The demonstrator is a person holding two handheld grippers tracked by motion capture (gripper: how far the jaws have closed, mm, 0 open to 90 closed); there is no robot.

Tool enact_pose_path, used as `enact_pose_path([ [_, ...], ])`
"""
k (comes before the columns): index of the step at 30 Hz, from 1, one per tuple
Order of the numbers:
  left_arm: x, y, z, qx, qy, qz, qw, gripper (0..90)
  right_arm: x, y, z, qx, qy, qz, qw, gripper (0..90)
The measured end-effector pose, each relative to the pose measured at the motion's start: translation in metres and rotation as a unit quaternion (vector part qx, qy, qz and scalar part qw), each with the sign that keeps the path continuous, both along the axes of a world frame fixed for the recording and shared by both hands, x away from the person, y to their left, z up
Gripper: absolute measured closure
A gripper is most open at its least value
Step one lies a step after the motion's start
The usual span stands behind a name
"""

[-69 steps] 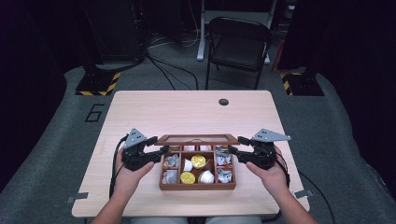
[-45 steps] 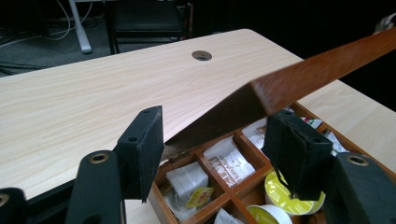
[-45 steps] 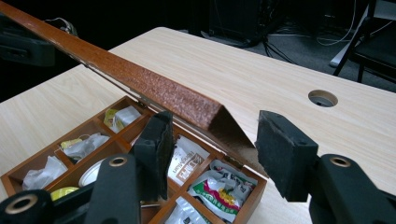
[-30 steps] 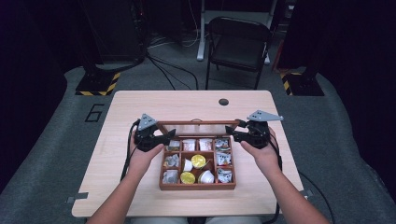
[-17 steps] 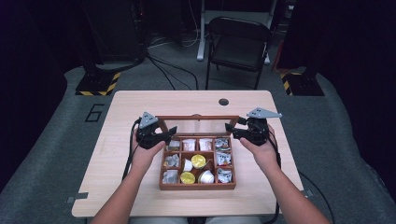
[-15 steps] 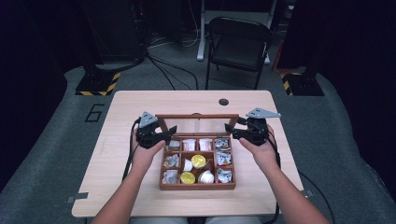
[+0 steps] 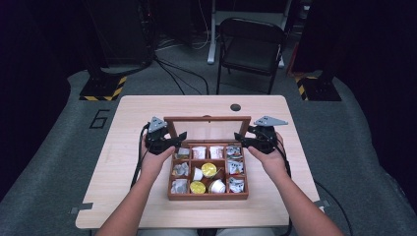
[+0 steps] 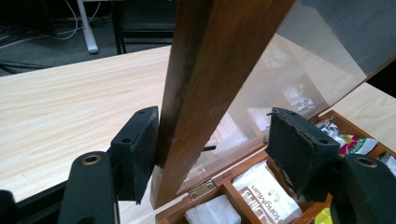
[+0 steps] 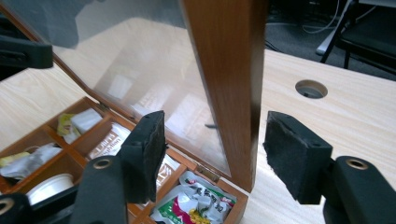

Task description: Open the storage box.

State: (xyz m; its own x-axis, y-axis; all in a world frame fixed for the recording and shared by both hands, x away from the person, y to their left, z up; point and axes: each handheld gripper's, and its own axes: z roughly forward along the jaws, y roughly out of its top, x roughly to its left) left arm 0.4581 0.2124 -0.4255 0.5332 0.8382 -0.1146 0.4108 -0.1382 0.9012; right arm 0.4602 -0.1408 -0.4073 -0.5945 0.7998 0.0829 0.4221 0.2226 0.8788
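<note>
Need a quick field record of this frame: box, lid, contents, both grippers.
box: wooden compartment box on light wooden table, holding sachets and small cups
lid: wood-framed clear lid raised, standing near upright on rear hinges
left gripper: jaws straddle the lid's side frame; one pad against the wood, the other apart from it
right gripper: jaws straddle the lid's other side frame, neither pad touching; jaws have just been opening
hinge: brass hinge at lid base
table hole: round grommet hole behind the box

High forward-down view; two close jaw-level views, all sharing the lid (image 7: 207, 129).
</note>
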Motion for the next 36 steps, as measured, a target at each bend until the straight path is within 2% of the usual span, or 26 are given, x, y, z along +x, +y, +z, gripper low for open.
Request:
enact_pose_path([
  [15,0.011,0.0,-0.009,-0.013,0.02,0.005,0.9997,34.4,0.012,0.01,-0.014,-0.009,0.005,-0.009,0.9999,37.7],
  [18,0.013,-0.002,-0.012,-0.022,0.022,0.009,0.9995,34.4,0.014,0.009,-0.018,-0.003,0.008,-0.013,0.9999,37.8],
  [19,0.014,-0.002,-0.012,-0.022,0.022,0.009,0.9995,34.4,0.015,0.009,-0.02,-0.002,0.011,-0.016,0.9998,37.8],
  [20,0.015,-0.001,-0.012,-0.013,0.025,0.004,0.9996,34.4,0.016,0.009,-0.022,-0.001,0.014,-0.017,0.9998,37.8],
  [25,0.018,0.0,-0.016,-0.015,0.032,0.001,0.9994,34.4,0.021,0.006,-0.031,0.006,0.027,-0.025,0.9993,37.9],
  [36,0.022,-0.001,-0.021,-0.014,0.04,0.002,0.9991,34.4,0.026,0.008,-0.037,0.004,0.034,-0.03,0.999,39.6],
])
